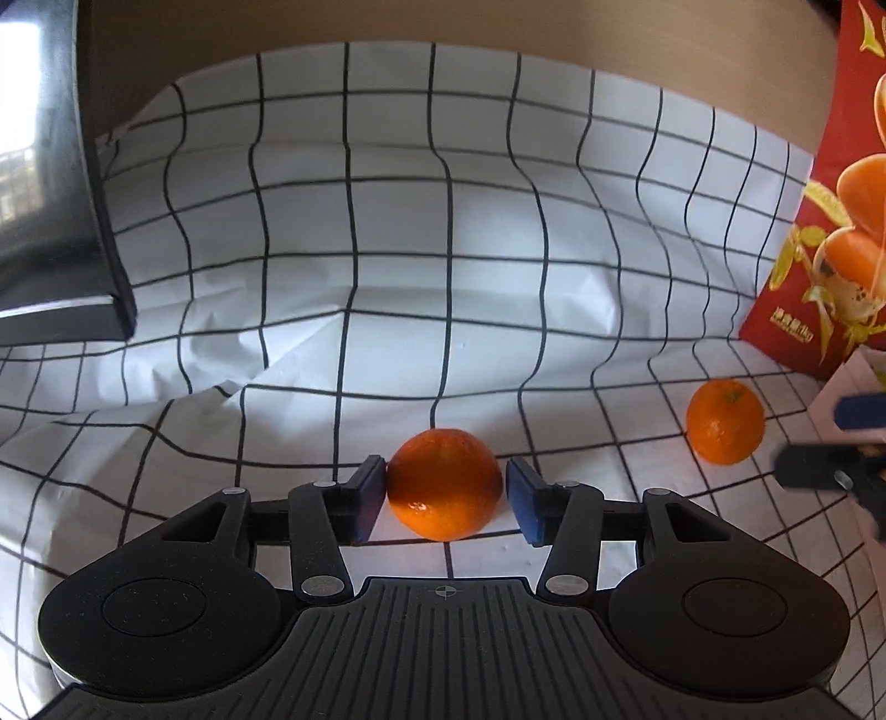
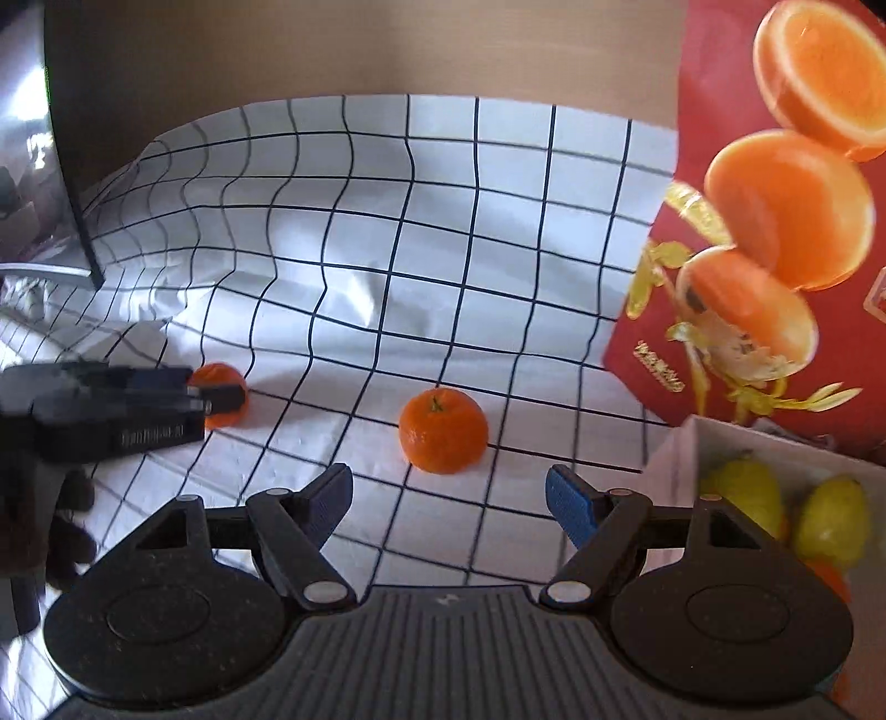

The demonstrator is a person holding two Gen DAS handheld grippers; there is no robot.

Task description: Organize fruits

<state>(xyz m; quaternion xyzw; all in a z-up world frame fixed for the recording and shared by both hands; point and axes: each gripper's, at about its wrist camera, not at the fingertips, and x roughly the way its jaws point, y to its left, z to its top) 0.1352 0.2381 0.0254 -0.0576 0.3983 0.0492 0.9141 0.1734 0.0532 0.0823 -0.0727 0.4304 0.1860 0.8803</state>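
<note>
left wrist view: my left gripper (image 1: 444,501) has its blue pads either side of an orange (image 1: 444,483) at lower centre; left pad touching, right pad just beside it, so not quite clamped; second orange (image 1: 725,421) at right on the grid cloth (image 1: 387,221); right wrist view: my right gripper (image 2: 448,501) stands wide apart, the second orange just ahead; white box (image 2: 681,443) with yellow fruit (image 2: 830,520) at lower right; red printed carton (image 2: 720,343) behind it.

Beige wall (image 1: 498,27) behind. White black-grid cloth (image 1: 387,221) rumpled over table, rising at far edge. Glossy dark panel (image 1: 44,166) far left, reflecting daylight.
</note>
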